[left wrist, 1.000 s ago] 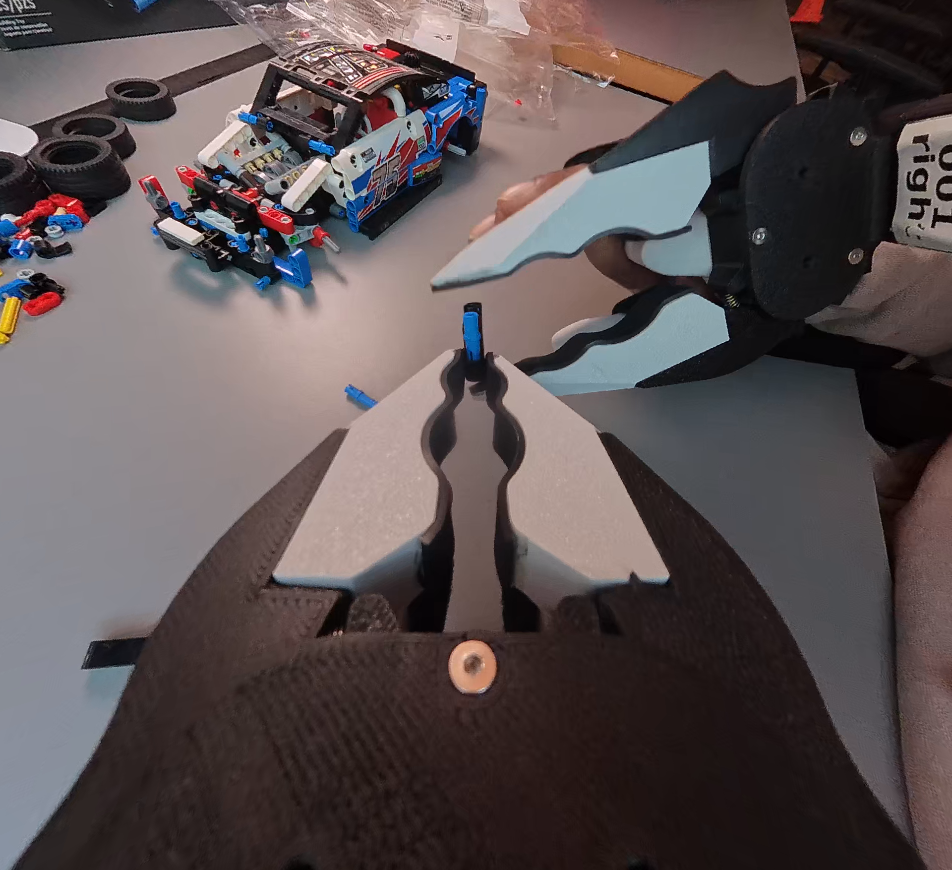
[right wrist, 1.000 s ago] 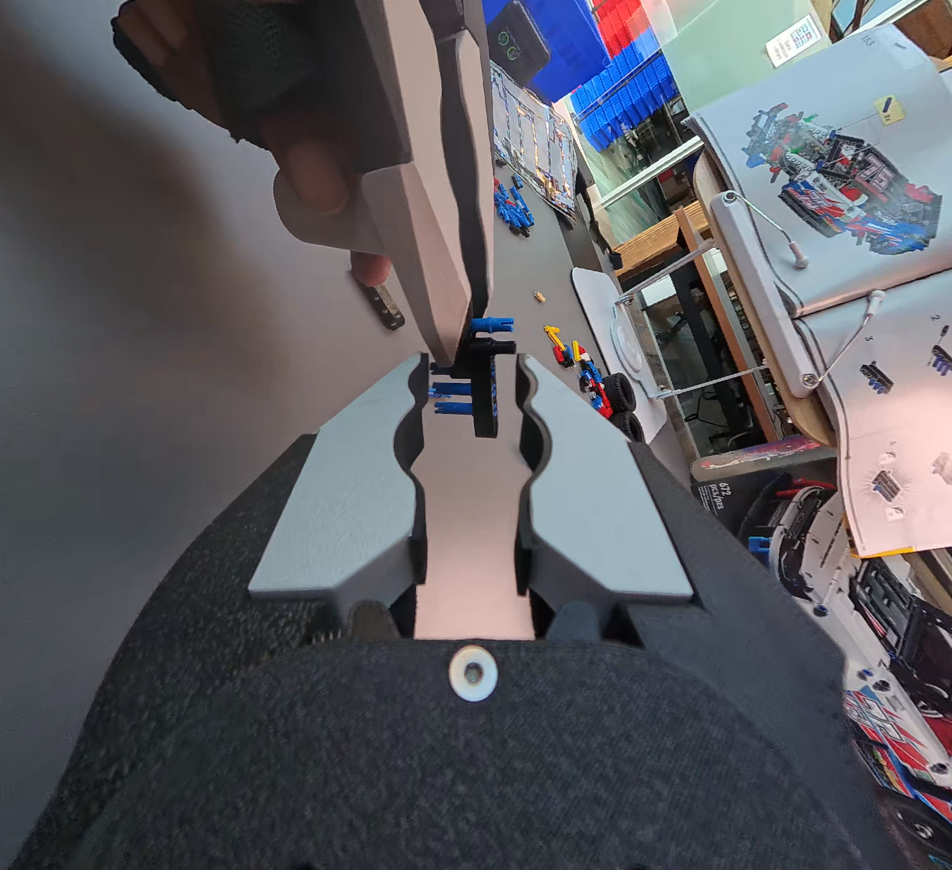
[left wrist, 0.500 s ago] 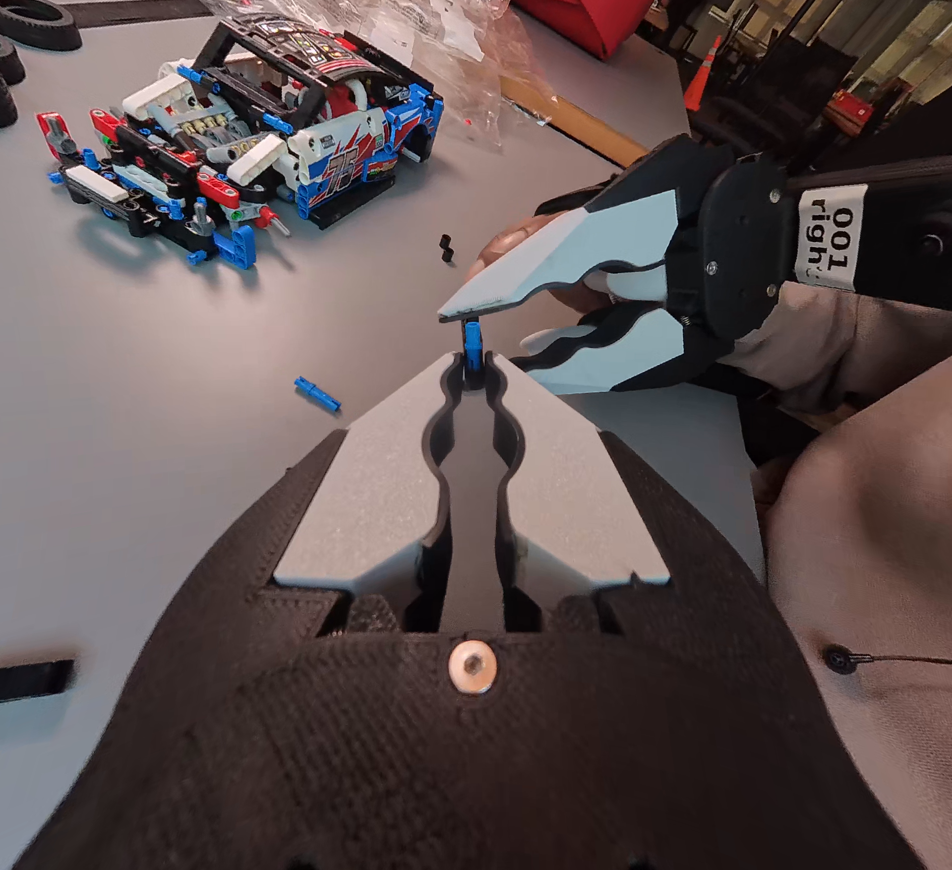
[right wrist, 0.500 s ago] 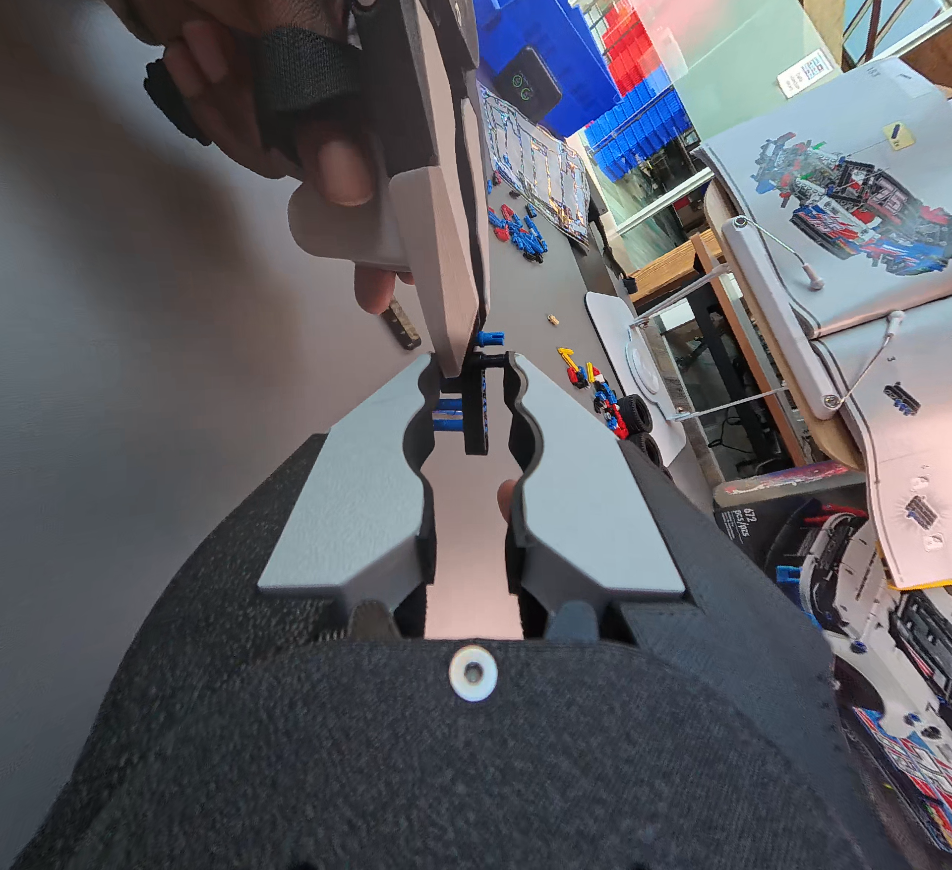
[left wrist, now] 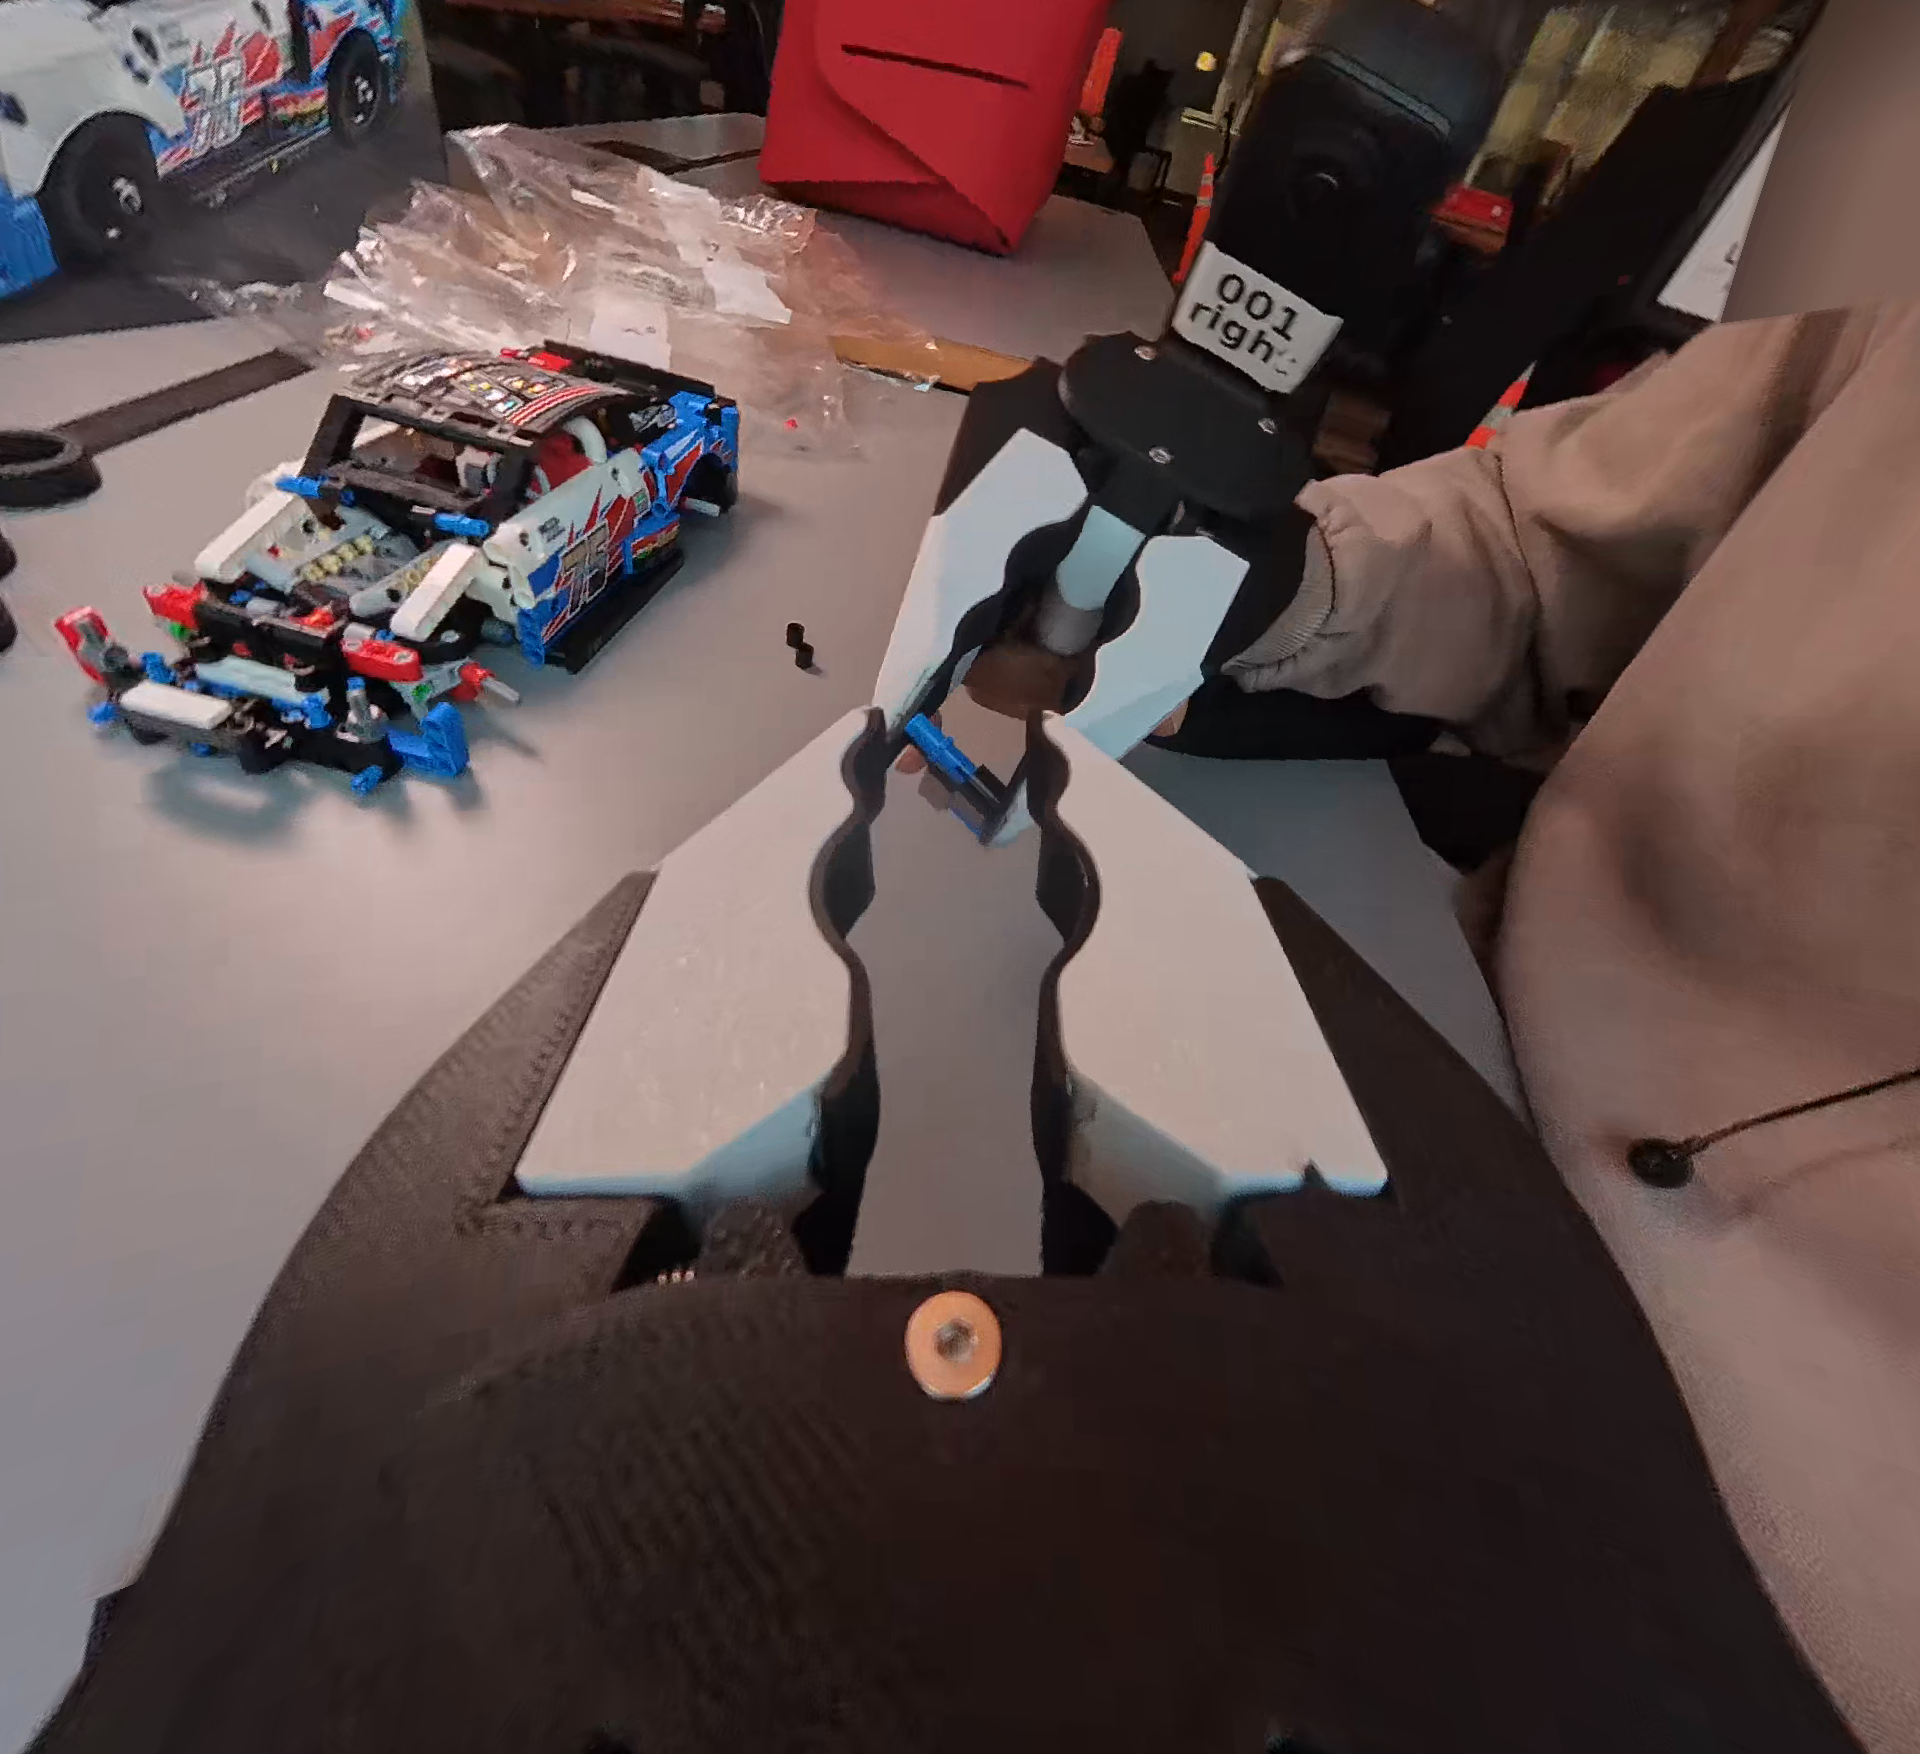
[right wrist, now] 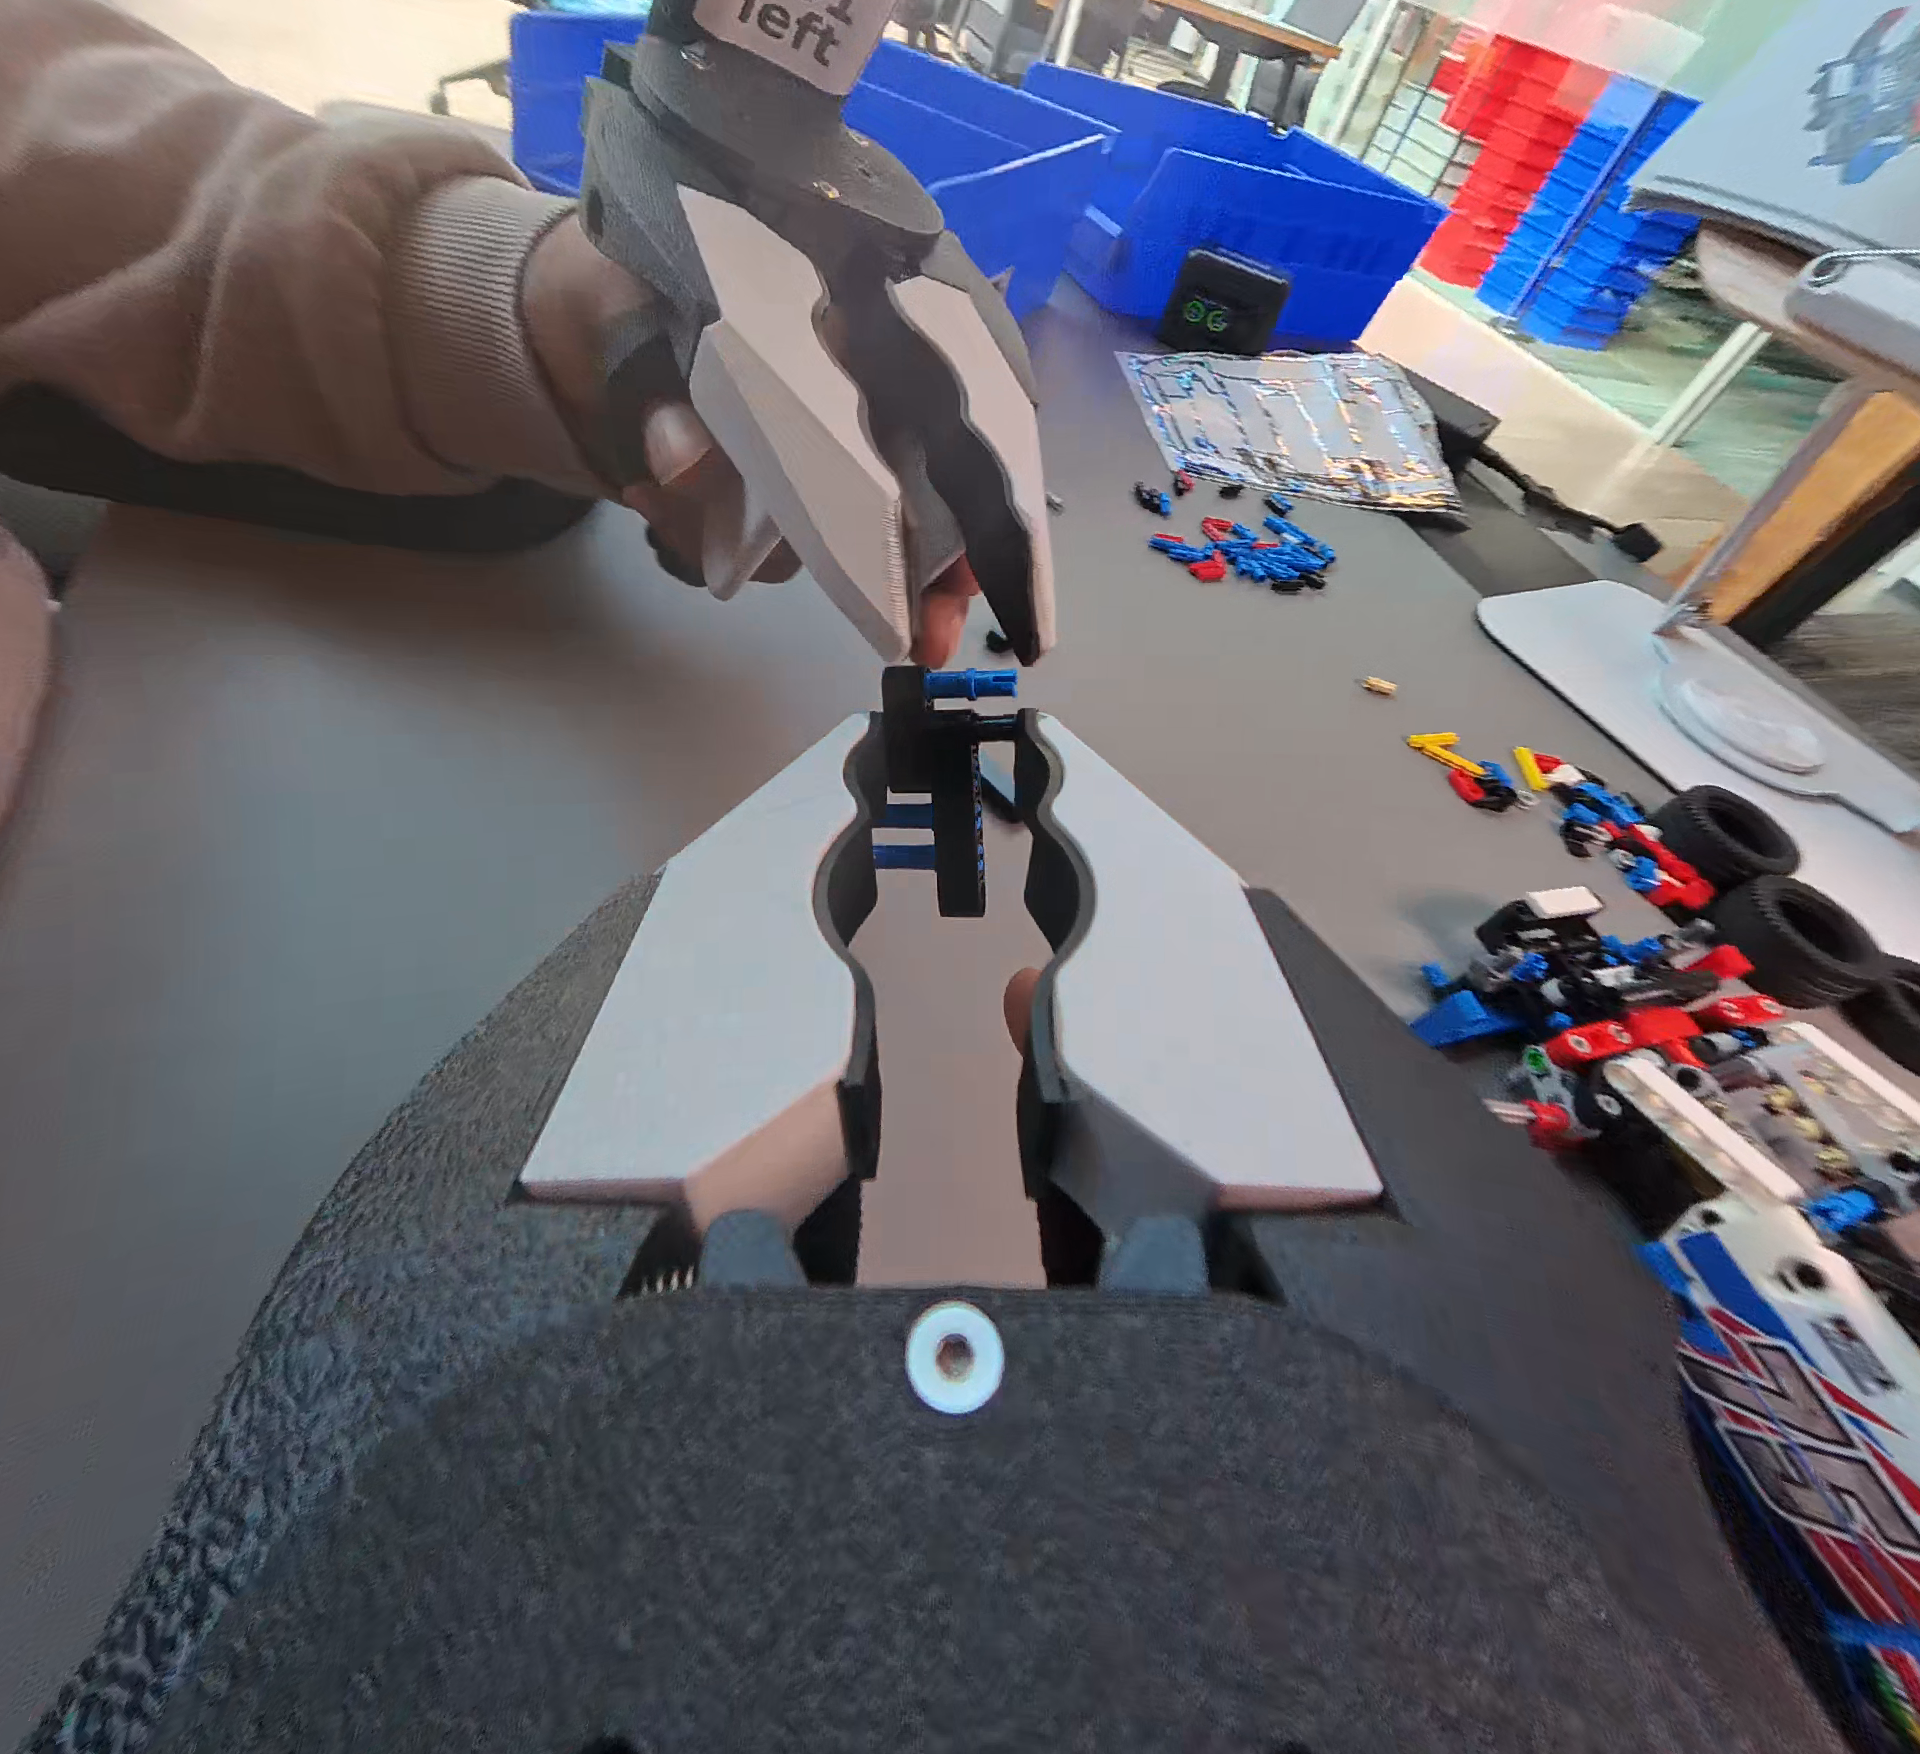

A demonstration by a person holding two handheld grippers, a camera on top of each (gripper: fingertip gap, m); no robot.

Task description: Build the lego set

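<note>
Right gripper (right wrist: 951,748): its fingers are narrowed onto a small black sub-assembly (right wrist: 940,800) with blue pins; the piece is pinched near the tips and stands roughly upright between them, above the bench (right wrist: 312,821).
Left gripper (left wrist: 951,748): its fingers are parted to a middling gap with nothing clamped between them; in the right wrist view it (right wrist: 971,644) hangs tip-down just over the top of the piece.
Blue pin (right wrist: 971,684): sticks out sideways from the top of the black piece, right under the left fingertips; whether a tip touches it I cannot tell.
Same piece, left wrist view: the blue-and-black part (left wrist: 961,774) sits across the right gripper's tips, close to the left fingers.
Step in hand: probably seating or adjusting that top pin while the right gripper steadies the beam.
Handling: hard, light plastic, stiff but small; smooth sides could twist in a two-point pinch. Best held on the flat faces of the black beam, clear of the pin holes, with any push along the pin's axis.
Risk: an off-axis push may rotate the piece or pop it out.
Car model (left wrist: 457,551): partly built, well apart on the bench to the left, front end unfinished.
Loose parts: small bricks (right wrist: 1242,551), tyres (right wrist: 1725,837), clear bags (left wrist: 623,270).
</note>
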